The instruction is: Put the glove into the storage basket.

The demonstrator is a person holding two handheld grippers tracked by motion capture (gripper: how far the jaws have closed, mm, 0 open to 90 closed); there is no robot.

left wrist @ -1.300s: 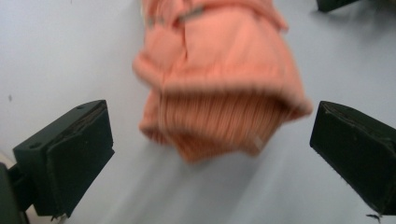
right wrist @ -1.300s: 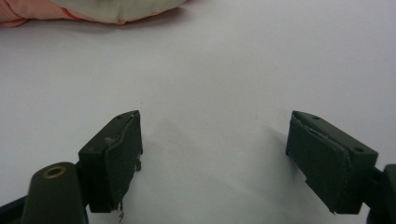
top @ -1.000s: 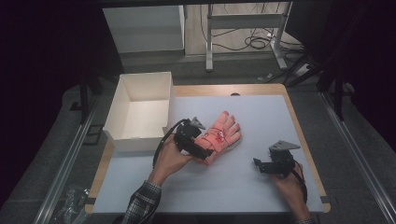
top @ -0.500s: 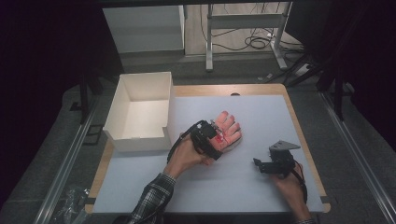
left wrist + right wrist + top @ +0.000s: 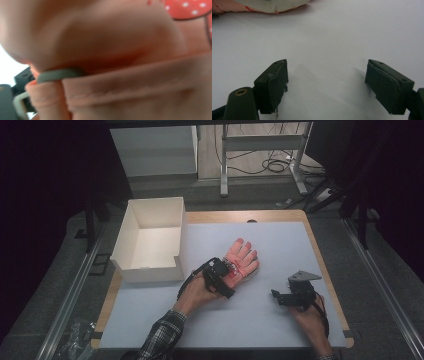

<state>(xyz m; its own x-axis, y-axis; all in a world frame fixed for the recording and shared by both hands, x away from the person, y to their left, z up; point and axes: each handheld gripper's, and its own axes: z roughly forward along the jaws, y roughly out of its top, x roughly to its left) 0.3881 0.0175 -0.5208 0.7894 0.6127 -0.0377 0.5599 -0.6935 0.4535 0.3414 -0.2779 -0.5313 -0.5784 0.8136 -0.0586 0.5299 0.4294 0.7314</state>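
The salmon-pink fabric glove with red, white-dotted palm patches is found flat on the white-topped bench, fingers pointing away from the person and cuff nearest the left claw, so its long axis continues the line of that claw. The left claw, its jaws just now closing, is set over the cuff hem; a completed grasp cannot be confirmed. The right claw is held released, well apart to the glove's right.
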